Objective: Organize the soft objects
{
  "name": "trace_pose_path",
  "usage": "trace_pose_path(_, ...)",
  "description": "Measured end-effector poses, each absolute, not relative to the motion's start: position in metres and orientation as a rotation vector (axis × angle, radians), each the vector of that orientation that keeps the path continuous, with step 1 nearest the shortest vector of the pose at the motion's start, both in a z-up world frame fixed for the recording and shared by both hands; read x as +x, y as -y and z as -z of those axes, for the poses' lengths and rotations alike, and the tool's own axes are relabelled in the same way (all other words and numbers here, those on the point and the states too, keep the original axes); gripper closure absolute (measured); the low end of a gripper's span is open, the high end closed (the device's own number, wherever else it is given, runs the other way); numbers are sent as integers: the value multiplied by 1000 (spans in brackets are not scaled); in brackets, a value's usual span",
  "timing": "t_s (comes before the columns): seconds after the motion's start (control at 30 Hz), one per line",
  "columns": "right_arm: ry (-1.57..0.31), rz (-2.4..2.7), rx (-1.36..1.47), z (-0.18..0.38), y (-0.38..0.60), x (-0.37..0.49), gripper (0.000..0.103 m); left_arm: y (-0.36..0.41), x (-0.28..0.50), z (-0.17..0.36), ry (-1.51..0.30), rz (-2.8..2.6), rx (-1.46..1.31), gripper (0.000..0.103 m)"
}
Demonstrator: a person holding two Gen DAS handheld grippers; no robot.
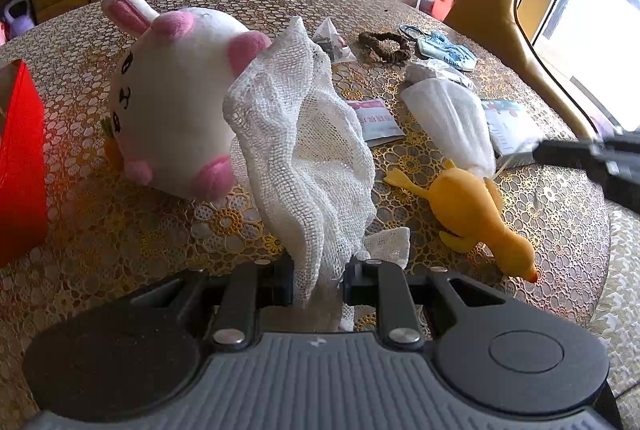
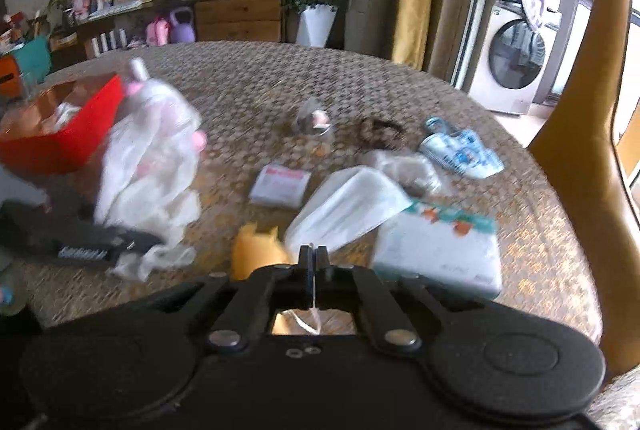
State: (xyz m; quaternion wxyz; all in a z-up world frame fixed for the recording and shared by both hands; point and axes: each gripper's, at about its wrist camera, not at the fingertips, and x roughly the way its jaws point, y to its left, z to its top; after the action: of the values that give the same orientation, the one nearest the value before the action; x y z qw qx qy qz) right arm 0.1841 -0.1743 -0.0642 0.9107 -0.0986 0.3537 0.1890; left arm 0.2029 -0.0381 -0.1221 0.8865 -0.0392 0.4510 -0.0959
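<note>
While pinched between the two pads of the left gripper [image 1: 317, 280], white mesh cloth [image 1: 304, 150]: bunched, standing up off the table, tail trailing below the jaws; closed on the fabric, not fully together.

Right gripper [image 2: 313, 260]: jaws shut on a thin white string, apparently the ear loop of the white face mask [image 2: 348, 208] lying just ahead; mask body on the table or barely lifted, cannot tell through the blur.

Beside the cloth, touching or nearly so: white and pink plush rabbit [image 1: 172, 102], on its side. Beyond it, at the table's left edge: red box [image 2: 64, 134], open, something pale already inside, unidentifiable.

Loose on the lace tablecloth [image 1: 120, 222]: yellow rubber chicken [image 1: 472, 218], near the mask; brown scrunchie [image 1: 384, 44]; blue and white patterned piece [image 1: 440, 48]; clear pyramid sachet [image 1: 332, 44]; flat packets and a tissue pack [image 2: 440, 250].

Progress, as judged: early. Box perhaps holding a first item; two pieces in hand but not deposited; rabbit, chicken, scrunchie and the rest unsorted.
</note>
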Motion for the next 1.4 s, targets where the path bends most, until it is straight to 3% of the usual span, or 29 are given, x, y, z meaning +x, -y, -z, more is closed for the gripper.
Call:
trace_pose_path(0.27, -751, -252, -229, 73, 194, 232, 102, 37, 203, 122, -941, 200, -89, 83)
trace_pose_path(0.53, -872, -248, -202, 103, 234, 200, 102, 39, 202, 122, -938, 202, -78, 83)
trace_pose_path(0.83, -815, -401, -119, 64, 224, 174, 99, 40, 203, 122, -941, 193, -77, 82)
trace_pose_path(0.93, -806, -455, -119, 58, 209, 175, 79, 40, 203, 122, -942, 193, -78, 82)
trace_pose_path(1.0, -786, -486, -134, 57, 199, 173, 48, 40, 204, 122, -942, 193, -81, 83)
trace_pose_path(1.4, -855, -520, -183, 99, 150, 196, 52, 40, 204, 122, -943, 197, -79, 83)
